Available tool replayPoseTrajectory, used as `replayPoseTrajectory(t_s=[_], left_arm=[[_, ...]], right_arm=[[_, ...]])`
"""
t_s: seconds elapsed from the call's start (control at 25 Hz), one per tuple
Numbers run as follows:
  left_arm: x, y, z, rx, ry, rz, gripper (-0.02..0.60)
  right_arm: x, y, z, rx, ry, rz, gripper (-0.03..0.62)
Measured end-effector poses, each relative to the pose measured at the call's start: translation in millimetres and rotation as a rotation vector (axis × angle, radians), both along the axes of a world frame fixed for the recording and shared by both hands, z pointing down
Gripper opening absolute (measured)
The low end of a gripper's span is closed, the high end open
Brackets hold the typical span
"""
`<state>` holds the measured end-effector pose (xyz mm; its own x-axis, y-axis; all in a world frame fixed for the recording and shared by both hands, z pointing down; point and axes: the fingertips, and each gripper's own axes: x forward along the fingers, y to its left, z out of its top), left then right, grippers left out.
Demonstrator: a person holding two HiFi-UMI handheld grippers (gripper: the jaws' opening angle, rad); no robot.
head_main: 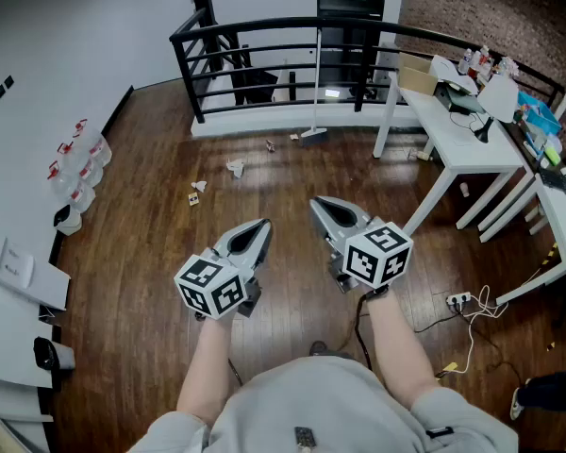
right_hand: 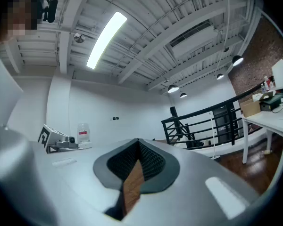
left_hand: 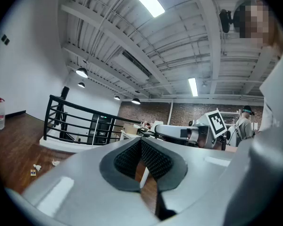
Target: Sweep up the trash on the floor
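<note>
Trash scraps [head_main: 235, 168] on floor [head_main: 141, 281] ahead of L gripper [head_main: 261, 226], a bit to its left. Broom [head_main: 315, 83] farther ahead, against railing [head_main: 264, 28] (beyond both grippers). Surface [head_main: 457, 144] right of R gripper [head_main: 319, 204]; bottles [head_main: 80, 163] far left of L gripper.

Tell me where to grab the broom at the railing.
Take the broom by its thin handle, about mid-height, coming from the open floor side. It stands nearly upright against the railing with its head on the floor, so the bars likely block the far side. The right gripper is shut and empty, so it must open first.
</note>
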<state>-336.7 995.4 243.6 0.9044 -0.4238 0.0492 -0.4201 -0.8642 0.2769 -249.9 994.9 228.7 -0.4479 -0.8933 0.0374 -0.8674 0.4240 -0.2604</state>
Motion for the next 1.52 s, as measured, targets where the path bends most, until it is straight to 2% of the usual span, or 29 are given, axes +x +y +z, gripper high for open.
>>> replayPoseTrajectory(t_s=[0.2, 0.6, 1.16, 1.32, 1.52], left_arm=[[41.4, -29.0, -3.2, 0.017, -0.016, -0.028, 0.002], [108.1, -99.3, 15.9, -0.024, -0.040, 0.005, 0.002], [194.8, -303.0, 27.8, -0.051, 0.007, 0.105, 0.002], [227.3, -338.2, 30.4, -0.050, -0.001, 0.152, 0.002], [267.2, -398.8, 42.3, -0.060, -0.022, 0.151, 0.002]], right_arm=[[45.5, -21.9, 1.2, -0.007, 0.014, -0.026, 0.000], [122.5, -90.9, 17.1, -0.036, -0.014, 0.029, 0.000], [182.5, -278.3, 21.3, -0.089, 0.070, 0.118, 0.000], [211.4, -318.1, 25.0, -0.098, 0.056, 0.150, 0.000], [251.3, -383.3, 34.9, -0.092, 0.031, 0.142, 0.000]])
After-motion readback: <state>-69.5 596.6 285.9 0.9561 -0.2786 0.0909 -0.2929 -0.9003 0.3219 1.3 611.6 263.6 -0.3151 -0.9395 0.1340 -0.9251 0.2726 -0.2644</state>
